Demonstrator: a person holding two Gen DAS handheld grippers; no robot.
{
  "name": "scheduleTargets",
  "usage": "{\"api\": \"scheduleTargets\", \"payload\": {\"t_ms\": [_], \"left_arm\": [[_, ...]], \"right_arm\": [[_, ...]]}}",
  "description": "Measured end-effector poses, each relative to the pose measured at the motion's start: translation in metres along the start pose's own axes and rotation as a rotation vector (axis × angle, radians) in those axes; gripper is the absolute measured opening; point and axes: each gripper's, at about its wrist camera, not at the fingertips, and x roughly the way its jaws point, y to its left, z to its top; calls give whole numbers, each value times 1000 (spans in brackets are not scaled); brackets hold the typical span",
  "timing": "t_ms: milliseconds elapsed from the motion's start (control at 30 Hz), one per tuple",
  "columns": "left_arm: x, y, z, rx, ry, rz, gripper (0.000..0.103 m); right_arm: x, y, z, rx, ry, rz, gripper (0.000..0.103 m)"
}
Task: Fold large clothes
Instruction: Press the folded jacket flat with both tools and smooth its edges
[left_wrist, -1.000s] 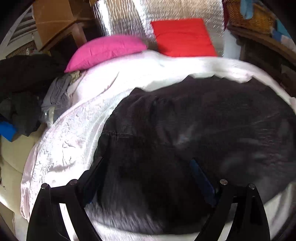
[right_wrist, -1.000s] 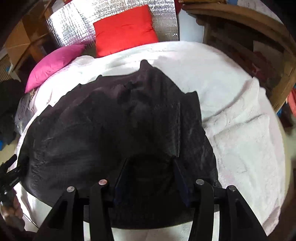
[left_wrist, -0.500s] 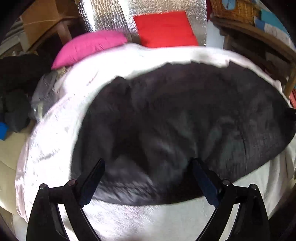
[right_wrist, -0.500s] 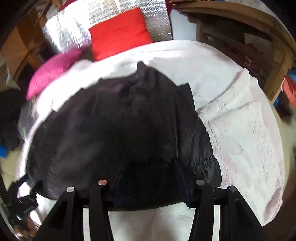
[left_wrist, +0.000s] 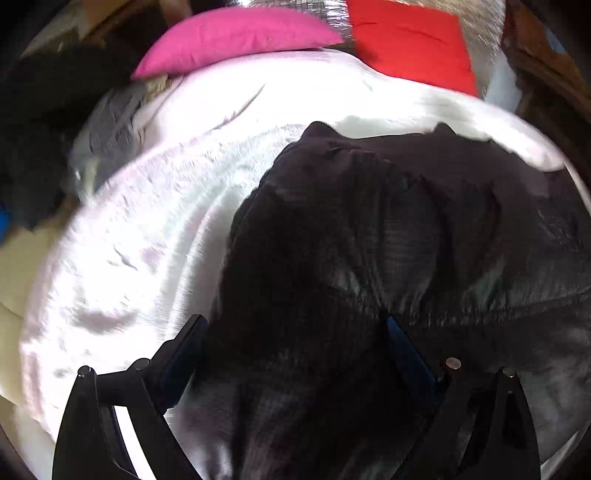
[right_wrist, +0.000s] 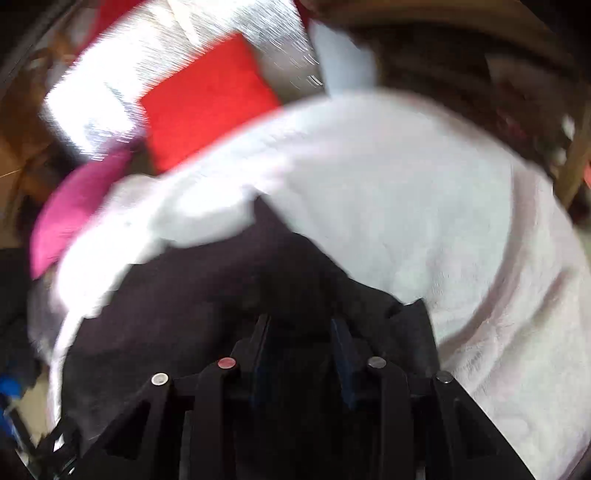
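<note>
A large black garment (left_wrist: 388, 258) lies spread on a white bedcover (left_wrist: 155, 229). My left gripper (left_wrist: 295, 325) is open, its jaws wide apart, low over the garment's left part. In the right wrist view the garment (right_wrist: 184, 314) fills the lower left, on the white cover (right_wrist: 424, 206). My right gripper (right_wrist: 301, 325) hangs close over the garment with its jaws a moderate gap apart and dark cloth between them. This view is blurred, so I cannot tell whether it pinches the cloth.
A pink pillow (left_wrist: 236, 37) and a red cushion (left_wrist: 410, 44) lie at the bed's far end against a silver foil panel (right_wrist: 110, 96). Dark and grey clothes (left_wrist: 103, 129) are piled at the bed's left. Wooden furniture (right_wrist: 517, 74) stands to the right.
Both grippers have dropped closer to the garment. The left view has swung left and the right view has tilted up toward the pillows. The right jaws stand closer together than before.
</note>
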Motion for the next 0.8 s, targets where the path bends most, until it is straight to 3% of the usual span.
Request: {"api": "scheduleTargets", "payload": {"t_ms": [67,200,400,533,667,767,800], "left_arm": [[0,2,1,-10,1,1,99],[-22,-4,-2,16,-65,41,98],[-78,-23,-33,39,-190,-75,98],[-109,-36,-50,83,-279,-77,98],[-121,-46,-56,109,-315,-75,98],[-122,-46,-56,112,-327,-66,98],[-122,-46,-57,112,-330,-62,98]], "right_arm": [[3,-4,0,16,-12,16,34],[-35,6,-11,-43,-73,22,36],[-103,16,-65,-192,-132,40,37],[-122,15,-97,-224,-111,73,38],[-113,13,-113,-230,-47,79,38],[-93,11,-112,-218,28,94,59],[-92,9,-116,-208,31,105,61]]}}
